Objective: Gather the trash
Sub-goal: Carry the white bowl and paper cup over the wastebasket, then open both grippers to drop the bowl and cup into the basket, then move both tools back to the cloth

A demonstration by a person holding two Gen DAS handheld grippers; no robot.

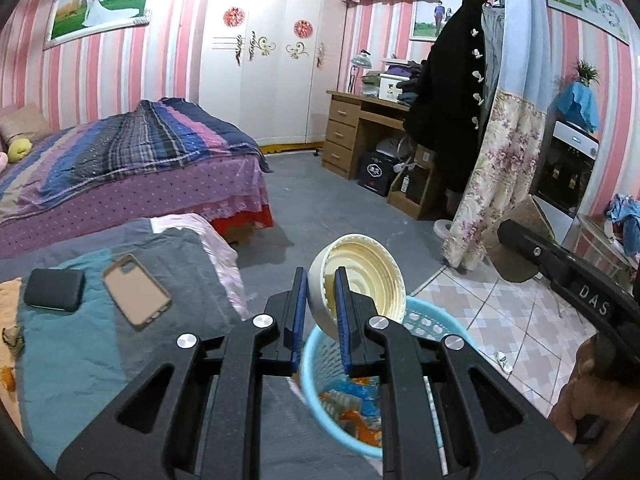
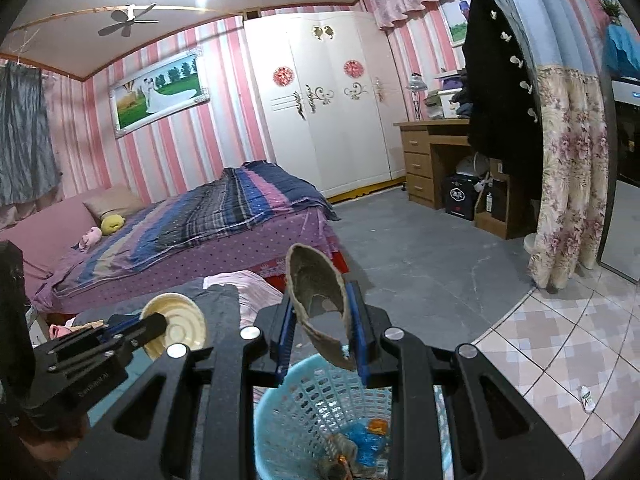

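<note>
biggest risk i can see is a miss on the drop. the left tool (image 1: 322,312) has its blue pads pinched nearly closed on the wall of a cream plastic screw lid (image 1: 356,280), and that lid sits lower middle of the left view, mostly over the far rim of the light blue plastic mesh basket (image 1: 420,320) rather than over its middle. let go there and i'd guess it could clip the rim and roll off across the grey floor (image 1: 340,208).

the right tool (image 2: 320,320) is closed down on a thin brown-grey curved shell-like scrap (image 2: 316,292), gripped at the edge with its point sticking up. it looks brittle and there's a hole in it, so squeezing harder could snap it, i reckon. in the right view it hangs just above the basket's near rim, lower middle of frame, with wrappers already in the bottom.

also both tools are close together over one small opening, so they could bump. the tan phone case (image 1: 136,292) and black pouch (image 1: 54,290) on the bedding at lower left aren't trash, i'd say.
</note>
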